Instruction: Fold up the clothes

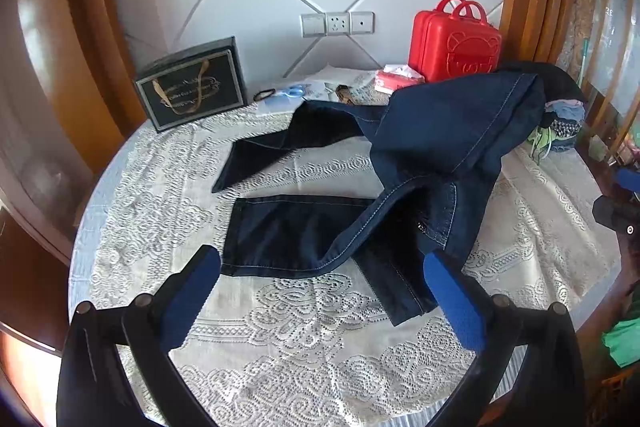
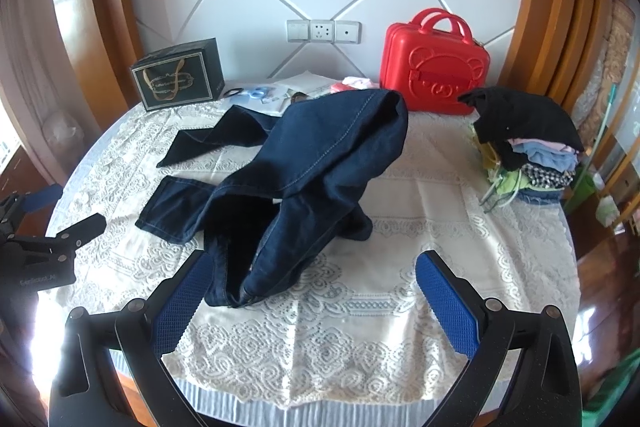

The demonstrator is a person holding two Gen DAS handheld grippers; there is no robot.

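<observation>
Dark blue jeans (image 1: pixel 432 155) lie crumpled on the round lace-covered table (image 1: pixel 280 339), legs spread to the left, waist heaped up at the right. They also show in the right wrist view (image 2: pixel 320 167). My left gripper (image 1: pixel 320 283) is open and empty, just in front of the near leg and waist. My right gripper (image 2: pixel 312 287) is open and empty, its left finger (image 2: pixel 180 303) beside the jeans' waist opening. The left gripper also shows at the left edge of the right wrist view (image 2: pixel 48 243).
A stack of folded clothes (image 2: pixel 528 147) with a black piece on top sits at the table's right. A red case (image 2: pixel 436 75), a dark gift bag (image 2: pixel 178 75), scissors and papers stand at the back by the wall. Wooden panelling surrounds the table.
</observation>
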